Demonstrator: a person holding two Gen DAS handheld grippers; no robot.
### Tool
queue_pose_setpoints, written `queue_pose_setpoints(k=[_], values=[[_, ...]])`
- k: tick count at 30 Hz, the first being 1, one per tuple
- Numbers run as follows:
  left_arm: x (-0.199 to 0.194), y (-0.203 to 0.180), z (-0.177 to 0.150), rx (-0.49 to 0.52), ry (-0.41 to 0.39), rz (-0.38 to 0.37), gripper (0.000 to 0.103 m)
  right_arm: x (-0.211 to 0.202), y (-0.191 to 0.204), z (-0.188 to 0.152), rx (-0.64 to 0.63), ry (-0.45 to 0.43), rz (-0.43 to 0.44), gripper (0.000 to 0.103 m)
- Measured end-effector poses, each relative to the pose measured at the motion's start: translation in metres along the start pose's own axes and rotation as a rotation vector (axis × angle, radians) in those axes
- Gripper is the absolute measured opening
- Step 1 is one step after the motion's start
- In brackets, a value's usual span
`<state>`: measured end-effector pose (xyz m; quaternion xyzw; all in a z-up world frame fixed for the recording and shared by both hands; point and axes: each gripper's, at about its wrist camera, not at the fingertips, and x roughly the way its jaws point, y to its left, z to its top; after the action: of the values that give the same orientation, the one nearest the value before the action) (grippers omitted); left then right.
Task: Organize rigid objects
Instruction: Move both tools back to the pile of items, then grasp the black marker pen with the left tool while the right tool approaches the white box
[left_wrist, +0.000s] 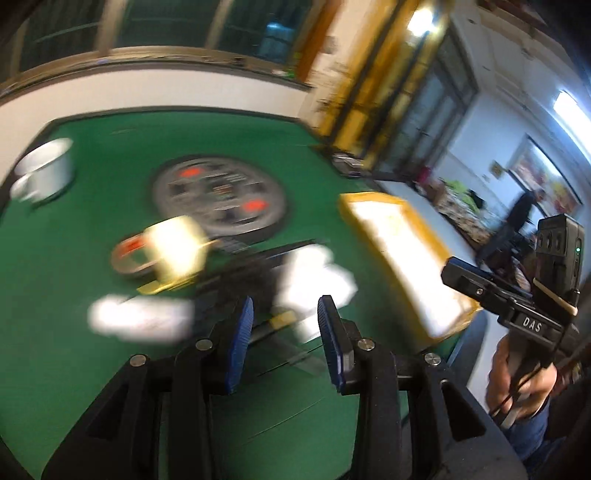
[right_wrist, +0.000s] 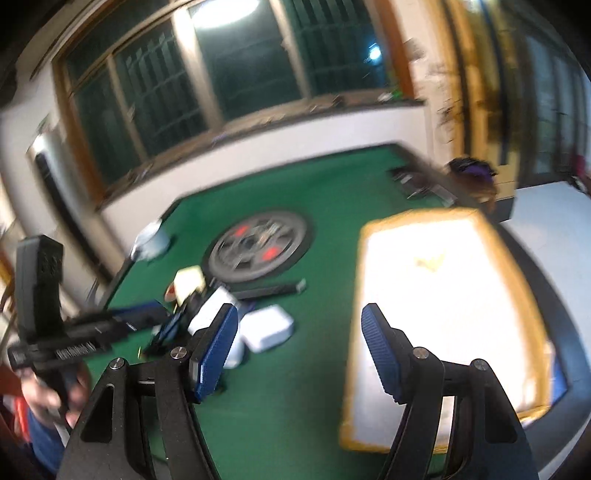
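Hovering released and empty, both grippers (left_wrist: 285, 325) (right_wrist: 299, 334) are pointing at the clutter (right_wrist: 258, 325), lower centre. Blur is suggesting speed; I am fearing a knocked box (left_wrist: 314, 280) missing the tray (right_wrist: 369, 236).

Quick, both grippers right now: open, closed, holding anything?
Left gripper: open, nothing between the fingers, above the green table.
Right gripper: open wide, holding nothing, beside the yellow tray.
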<state>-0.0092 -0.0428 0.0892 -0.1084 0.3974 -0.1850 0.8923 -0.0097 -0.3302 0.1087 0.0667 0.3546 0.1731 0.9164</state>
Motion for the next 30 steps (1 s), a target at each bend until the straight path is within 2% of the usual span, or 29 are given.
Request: queue_pose_setpoints(k=[2,5,10,15,21,24,28,30], values=[[-0.010,0.025,-0.015,-0.011,0.006,0.035,0.034,0.019,0.012,-0.008,-0.042,0.044,0.017,0.064],[-0.008,0.041,-0.033,-0.003,0.028,0.070,0.034,0.049,0.025,-0.016,-0.077,0.106,0.030,0.064],[0.005,0.049,-0.043,0.034,0.062,0.052,0.034,0.077,0.028,-0.017,-0.051,0.151,0.033,0.064],[0.025,0.051,-0.033,0.011,0.102,0.036,0.034,0.085,0.015,-0.017,-0.009,0.171,0.017,0.064],[0.058,0.045,-0.018,0.007,0.171,0.085,0.034,0.092,0.009,-0.014,0.018,0.181,0.016,0.064],[0.064,0.043,-0.012,-0.012,0.162,0.085,0.034,0.097,0.009,-0.015,0.017,0.192,0.027,0.064],[0.083,0.045,-0.008,-0.038,0.197,0.138,0.034,0.094,0.013,-0.016,0.002,0.189,0.046,0.064],[0.084,0.046,-0.008,-0.051,0.168,0.149,0.034,0.093,0.013,-0.015,-0.008,0.187,0.043,0.064]])
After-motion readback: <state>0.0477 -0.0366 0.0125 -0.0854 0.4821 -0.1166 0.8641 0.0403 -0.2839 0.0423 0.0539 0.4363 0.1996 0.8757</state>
